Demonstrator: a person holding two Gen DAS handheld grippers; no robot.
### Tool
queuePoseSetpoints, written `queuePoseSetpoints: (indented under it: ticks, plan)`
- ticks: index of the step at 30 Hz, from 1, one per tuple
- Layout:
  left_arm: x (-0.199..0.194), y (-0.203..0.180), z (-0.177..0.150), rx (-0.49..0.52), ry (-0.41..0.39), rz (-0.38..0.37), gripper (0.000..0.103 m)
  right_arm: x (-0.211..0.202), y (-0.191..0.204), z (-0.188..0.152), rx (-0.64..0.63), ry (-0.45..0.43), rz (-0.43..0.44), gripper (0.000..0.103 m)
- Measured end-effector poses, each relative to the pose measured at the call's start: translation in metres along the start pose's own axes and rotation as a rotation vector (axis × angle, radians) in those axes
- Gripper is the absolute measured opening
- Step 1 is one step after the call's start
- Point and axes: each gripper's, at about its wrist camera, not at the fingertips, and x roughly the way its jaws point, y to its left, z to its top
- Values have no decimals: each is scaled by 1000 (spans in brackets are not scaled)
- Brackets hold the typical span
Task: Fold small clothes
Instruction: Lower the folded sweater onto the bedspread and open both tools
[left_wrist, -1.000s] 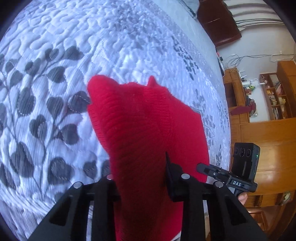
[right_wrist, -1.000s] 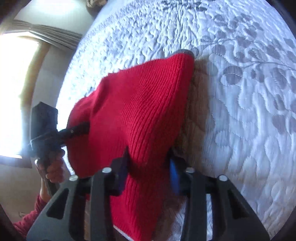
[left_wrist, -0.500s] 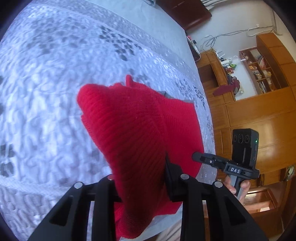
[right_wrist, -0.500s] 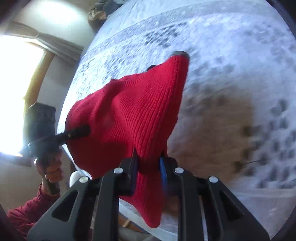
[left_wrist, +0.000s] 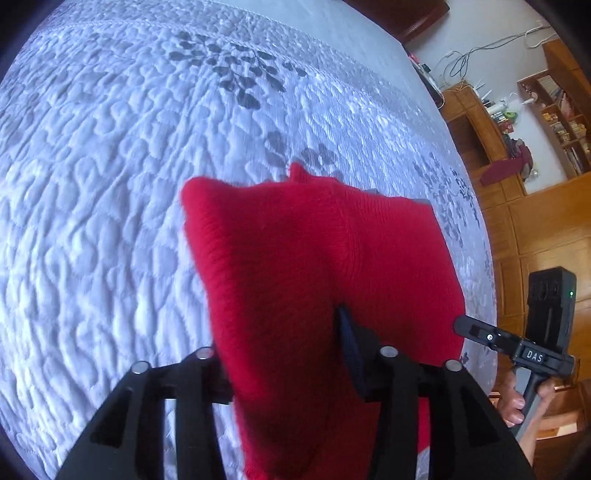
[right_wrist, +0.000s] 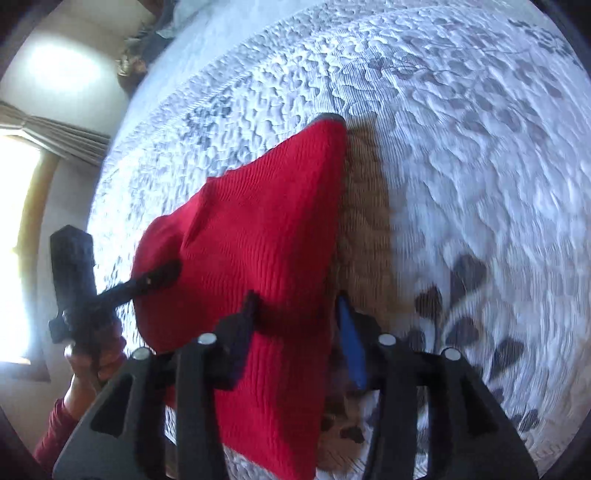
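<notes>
Holding red ribbed knit garment (left_wrist: 317, 266) taut between us above white quilted leaf-pattern bedspread (left_wrist: 110, 177): left gripper (left_wrist: 286, 363) and right gripper (right_wrist: 295, 332) each clamped on near edge; cloth runs far, far tip nearly touching bedspread.

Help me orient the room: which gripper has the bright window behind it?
The left gripper, clamped on the red garment; the right gripper has wooden cabinets behind it instead.

Two close wrist views facing across one red garment (left_wrist: 314, 266), bedspread (right_wrist: 461, 147) behind.
</notes>
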Motion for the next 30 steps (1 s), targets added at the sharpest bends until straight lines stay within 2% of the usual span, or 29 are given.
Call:
queuePoseSetpoints:
  ticks: [4,6,9,11,13,15,16,17,18,19,21,23,27,30]
  plan:
    - [-21,5,-38,1,17,-16,60,-13,-6,-47,-14,24,22,55]
    - [-29,6,-61,-4,30,-26,61,-11,-9,-73,-9,56,23,55]
    - [-33,0,-86,-7,37,-43,61,-6,-7,-98,1,72,52,55]
    - [-28,-8,-92,-1,43,-29,62,-2,-5,-108,10,81,71,54]
    - [-20,-14,-100,11,69,7,63,7,-4,-114,25,93,92,41]
    - [-8,-19,-109,21,109,60,56,13,-2,-117,48,105,113,30]
    - [-7,-23,-113,41,100,92,48,15,0,-117,49,108,113,19]
    - [-8,-27,-116,70,99,104,41,13,2,-119,46,109,115,17]
    - [-10,-29,-117,69,112,84,28,11,4,-119,48,105,116,15]
    - [-12,-29,-117,54,117,77,23,3,6,-118,51,97,127,14]
    - [-19,-29,-117,37,121,72,21,-17,8,-117,53,64,156,13]
    - [-22,-31,-120,58,124,93,21,-27,8,-118,35,59,128,12]
    - [-9,-29,-130,130,123,150,22,7,0,-119,29,135,16,12]
    - [-6,-22,-129,101,118,114,23,20,-9,-124,59,115,39,12]
